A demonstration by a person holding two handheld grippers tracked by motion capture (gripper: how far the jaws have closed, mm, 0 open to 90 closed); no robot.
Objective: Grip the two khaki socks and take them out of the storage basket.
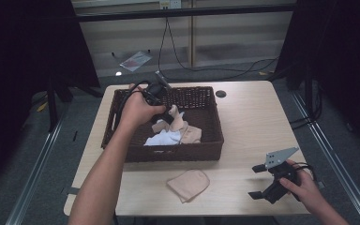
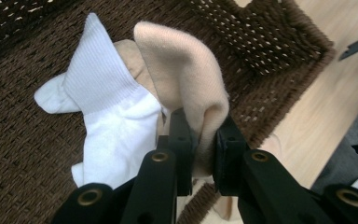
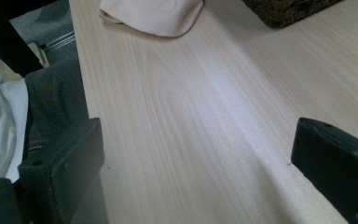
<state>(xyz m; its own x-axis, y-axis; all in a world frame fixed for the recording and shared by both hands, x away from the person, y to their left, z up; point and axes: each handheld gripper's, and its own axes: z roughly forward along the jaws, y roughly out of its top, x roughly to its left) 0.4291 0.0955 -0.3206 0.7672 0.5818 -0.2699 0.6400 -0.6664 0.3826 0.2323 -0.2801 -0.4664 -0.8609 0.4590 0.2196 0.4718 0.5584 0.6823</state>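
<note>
Pinched between the fingertips (image 2: 182, 140) of the left gripper (image 2: 200, 149) is a fold of a beige sock (image 2: 186, 70), its jaws drawn narrow on the fabric. In the high view this gripper (image 1: 168, 115) hangs over the middle of a dark brown wicker basket (image 1: 168, 152), with the beige sock (image 1: 176, 117) drooping from it above the basket floor.

At about eight o'clock from the held sock lies a white ribbed sock (image 2: 107, 116), resting on the weave with more beige fabric partly under it. In the high view the white sock (image 1: 161, 139) sits near the basket's front wall, a beige piece (image 1: 192, 133) just beside it at three o'clock.

Outside the basket, at six o'clock from it, a folded beige sock (image 1: 188, 184) lies flat on the pale wooden table (image 1: 253, 122). At four o'clock from the basket the right gripper (image 1: 258, 181) is held low by the table's near edge, jaws spread wide with nothing between them.

Judging by this, the sorting is partly done: one sock is out on the table, one is lifted, and at least a white and a beige piece are left inside.

No brand, label or readable writing is visible on any sock, the basket or the table.
</note>
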